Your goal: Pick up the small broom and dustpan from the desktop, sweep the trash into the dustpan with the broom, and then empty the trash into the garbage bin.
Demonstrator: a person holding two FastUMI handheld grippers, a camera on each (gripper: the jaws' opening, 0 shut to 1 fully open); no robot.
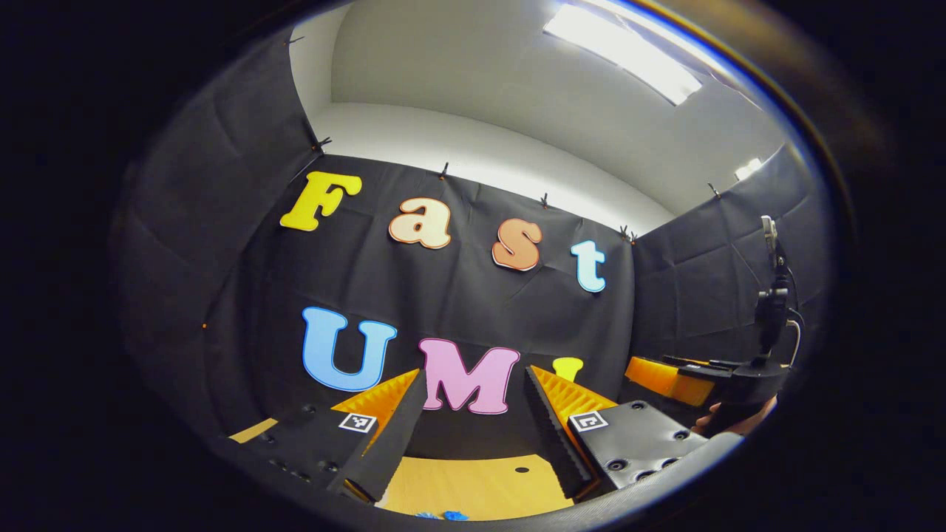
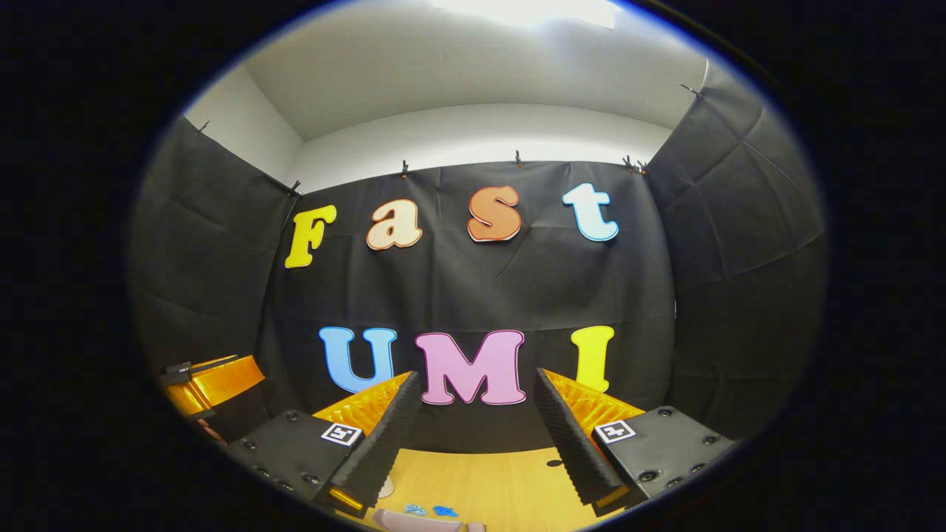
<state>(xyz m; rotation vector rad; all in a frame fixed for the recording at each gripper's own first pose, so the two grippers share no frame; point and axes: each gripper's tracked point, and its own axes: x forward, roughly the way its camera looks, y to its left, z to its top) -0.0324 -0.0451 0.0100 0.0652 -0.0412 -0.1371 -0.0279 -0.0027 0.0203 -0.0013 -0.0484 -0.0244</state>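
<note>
Above the bench: both grippers held up, facing the booth wall
Left gripper (image 1: 473,436): jaws spread – nothing between them
Right gripper (image 2: 473,443): jaws apart, holding nothing
Trash (image 2: 432,510): blue bits on the bench (image 2: 510,488) – near its front edge, below the grippers

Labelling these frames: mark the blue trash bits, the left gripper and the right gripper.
blue trash bits (image 2: 444,510), right gripper view, on the right-hand scrap.
left gripper (image 1: 473,414), left gripper view, midway between its fingertips.
right gripper (image 2: 477,417), right gripper view, midway between its fingertips.
</note>
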